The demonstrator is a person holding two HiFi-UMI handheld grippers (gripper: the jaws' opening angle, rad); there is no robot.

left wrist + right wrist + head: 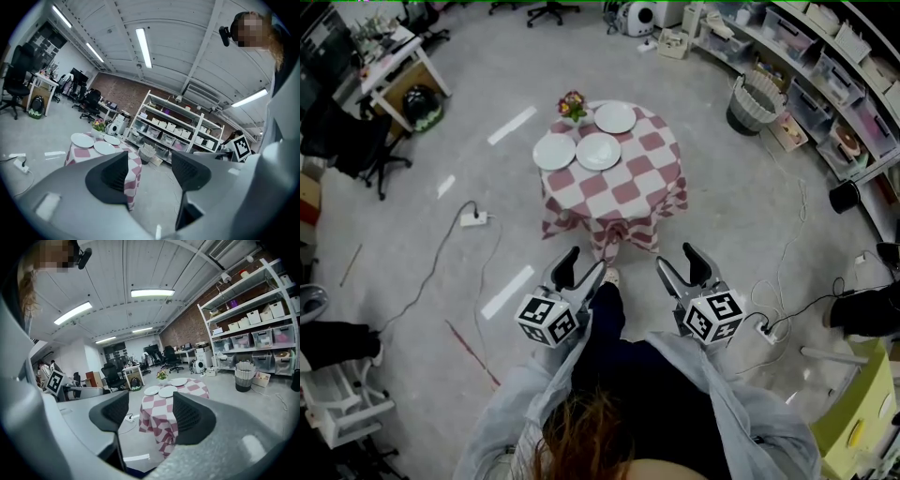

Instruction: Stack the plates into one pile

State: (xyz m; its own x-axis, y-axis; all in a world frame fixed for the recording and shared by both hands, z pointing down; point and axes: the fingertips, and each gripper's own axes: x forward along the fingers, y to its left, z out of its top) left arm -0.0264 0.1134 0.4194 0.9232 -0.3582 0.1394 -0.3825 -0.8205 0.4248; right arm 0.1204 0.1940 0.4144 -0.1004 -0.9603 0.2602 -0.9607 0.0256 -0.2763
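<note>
Left claw point(584, 261): jaws clearly apart, nothing btwn them, touching nothing. It's held in the air over the floor point(722, 216), short of the counter. Right claw point(675, 258): same, jaws apart, empty, no contact. It sits level w/ the left one and near it, w/ the person's leg point(607, 309) btwn the two.

Head view, L to R:
- Desk point(398, 70) and black office chair point(356, 141) at far left, well apart from the counter.
- White power strip point(472, 218) w/ cable on the floor, left of the counter.
- Round counter point(637, 173) w/ red-and-white checked cloth, centre, ahead of both claws.
- Three white plates lie on its far half, all flat, none stacked.
- Left plate point(554, 151) and middle plate point(598, 151) lie side by side, rims nearly touching.
- Far plate point(615, 117) lies behind the middle one, a bit to the right.
- Flower pot point(573, 105) stands at the far-left edge, close to left plate and far plate.
- Near half of the cloth is bare.
- Open floor lies on all sides of the counter, so there's room to come in from the near edge.
- Basket point(752, 105) stands right of the counter, apart from it.
- Shelving point(825, 66) w/ bins runs along the right wall.
</note>
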